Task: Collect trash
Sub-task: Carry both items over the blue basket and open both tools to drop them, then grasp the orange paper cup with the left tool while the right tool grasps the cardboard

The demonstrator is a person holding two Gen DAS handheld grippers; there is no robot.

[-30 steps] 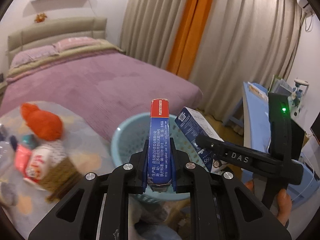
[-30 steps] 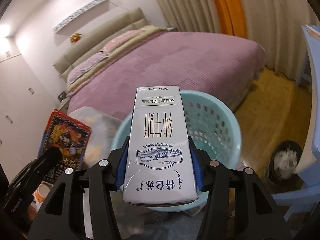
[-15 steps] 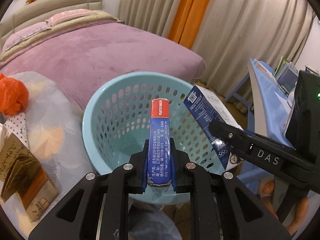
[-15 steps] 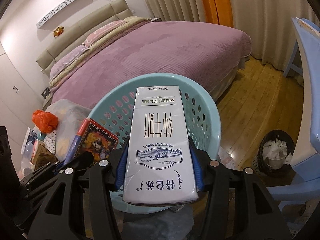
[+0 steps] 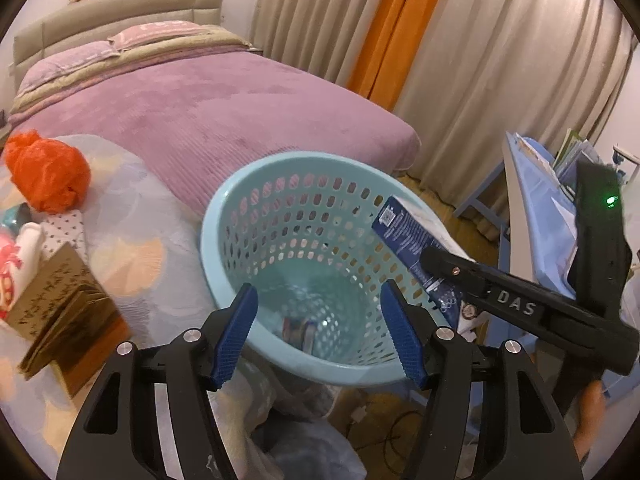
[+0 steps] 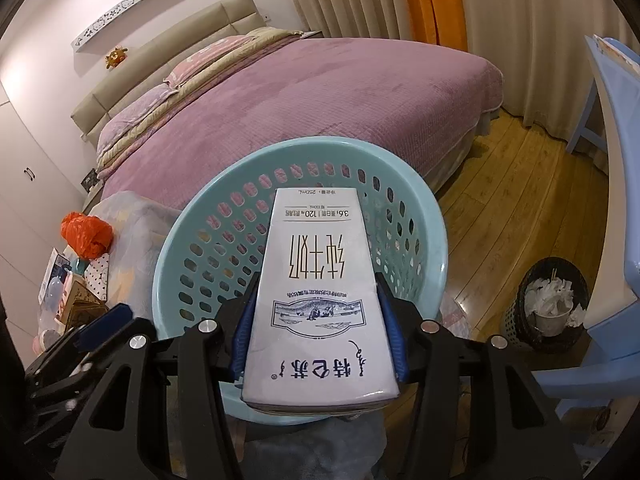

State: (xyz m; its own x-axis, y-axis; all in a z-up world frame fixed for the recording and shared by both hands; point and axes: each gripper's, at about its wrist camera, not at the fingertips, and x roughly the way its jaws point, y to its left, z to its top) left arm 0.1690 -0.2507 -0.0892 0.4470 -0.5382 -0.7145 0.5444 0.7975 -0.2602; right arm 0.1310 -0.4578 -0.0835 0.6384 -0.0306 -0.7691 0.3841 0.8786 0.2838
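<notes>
A light blue perforated basket [image 5: 208,236] stands below both grippers. My left gripper [image 5: 320,332] hangs over its near rim with its jaws opening and nothing between the blue pads [image 5: 240,328]. A small red and blue box [image 5: 298,330] lies on the basket's bottom. My right gripper [image 6: 318,300] is shut on a white milk carton [image 6: 316,248], held over the basket [image 6: 438,224]. In the left wrist view that carton [image 5: 400,224] shows its blue side above the basket's right rim. The left gripper [image 6: 100,324] shows at the lower left of the right wrist view.
A table with a pale patterned cloth [image 5: 132,240] lies left of the basket and bears an orange bag [image 5: 48,176], a brown folded paper item [image 5: 60,312] and other small items. A purple bed [image 5: 200,108] is behind. A black bin of paper [image 6: 548,300] and blue furniture [image 6: 616,120] stand right.
Both grippers came down over the basket. The left jaws opened and the red and blue box fell from them to the basket's bottom. The right gripper kept its hold on the carton.
</notes>
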